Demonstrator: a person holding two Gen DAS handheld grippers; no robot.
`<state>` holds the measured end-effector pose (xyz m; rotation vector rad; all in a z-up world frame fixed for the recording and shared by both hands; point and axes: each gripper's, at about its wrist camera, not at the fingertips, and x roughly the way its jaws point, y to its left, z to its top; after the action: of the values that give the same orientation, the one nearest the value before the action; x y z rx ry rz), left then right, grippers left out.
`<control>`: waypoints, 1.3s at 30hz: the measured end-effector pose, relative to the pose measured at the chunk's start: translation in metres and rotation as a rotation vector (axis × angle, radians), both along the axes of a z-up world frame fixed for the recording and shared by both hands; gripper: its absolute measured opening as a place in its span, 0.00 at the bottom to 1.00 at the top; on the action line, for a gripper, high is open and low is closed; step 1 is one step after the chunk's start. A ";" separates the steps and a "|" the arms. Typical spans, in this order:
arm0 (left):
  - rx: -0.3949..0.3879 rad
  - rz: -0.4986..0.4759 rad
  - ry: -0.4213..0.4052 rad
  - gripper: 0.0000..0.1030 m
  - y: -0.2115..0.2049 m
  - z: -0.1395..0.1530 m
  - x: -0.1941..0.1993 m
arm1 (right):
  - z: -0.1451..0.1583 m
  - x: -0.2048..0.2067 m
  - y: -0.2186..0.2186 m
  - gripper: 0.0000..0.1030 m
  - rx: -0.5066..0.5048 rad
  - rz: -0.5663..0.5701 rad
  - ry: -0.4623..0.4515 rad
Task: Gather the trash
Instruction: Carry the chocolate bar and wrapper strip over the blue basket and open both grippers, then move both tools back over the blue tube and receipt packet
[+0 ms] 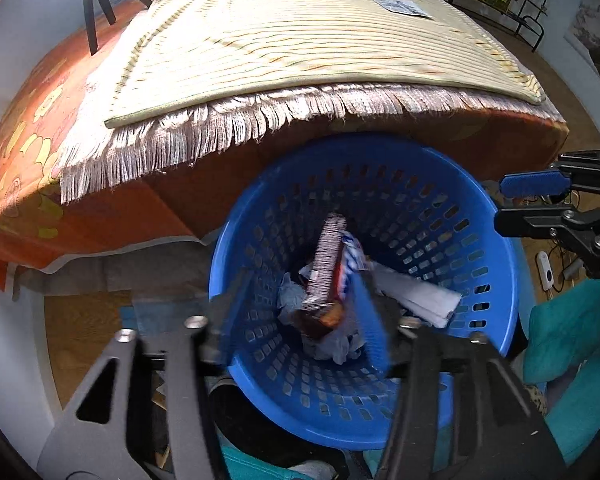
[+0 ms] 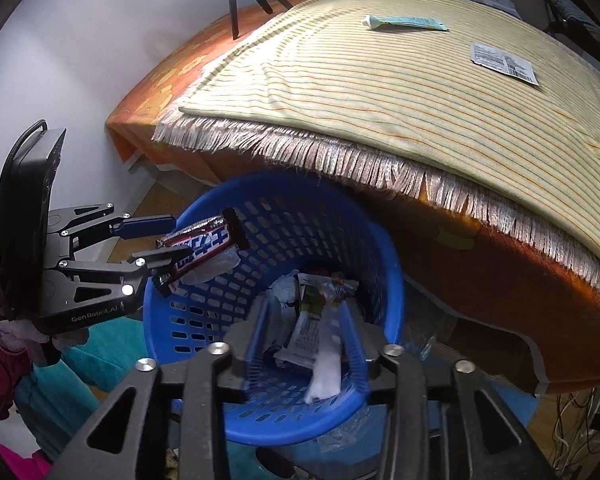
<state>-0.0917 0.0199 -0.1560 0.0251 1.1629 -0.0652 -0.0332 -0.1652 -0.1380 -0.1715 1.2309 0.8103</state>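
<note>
While the blue basket (image 2: 384,264) sits on the floor just beside the bed, the left gripper (image 2: 168,242) hangs over its rim with a candy bar wrapper (image 2: 202,246) pinched between its fingers — the jaws are drawn in to the wrapper's thickness, one blue pad above it and a black finger below. From the left wrist view the same wrapper (image 1: 326,262) points down into the basket (image 1: 496,280), above crumpled paper and other wrappers (image 1: 420,300) lying at the bottom. The right gripper (image 2: 304,344) is poised over the basket's opening with its jaws set apart and nothing between them; the white paper seen through the gap lies down in the basket. Its fingers also show at the right edge of the left wrist view (image 1: 532,204), clearly spread. On the bed, a striped cloth (image 2: 380,92) with a fringed edge covers an orange bedspread (image 2: 480,268) — on it rest a tube (image 2: 404,23) and a flat printed packet (image 2: 502,63), well apart from the basket.
</note>
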 end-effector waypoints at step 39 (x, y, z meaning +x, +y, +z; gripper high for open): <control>-0.039 -0.018 -0.134 0.68 0.008 0.078 0.081 | 0.055 0.075 -0.038 0.90 0.082 -0.218 -0.102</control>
<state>-0.0103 0.0279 -0.0777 0.0056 1.0270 -0.1008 0.0413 -0.2032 -0.0829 -0.0107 1.0969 0.6528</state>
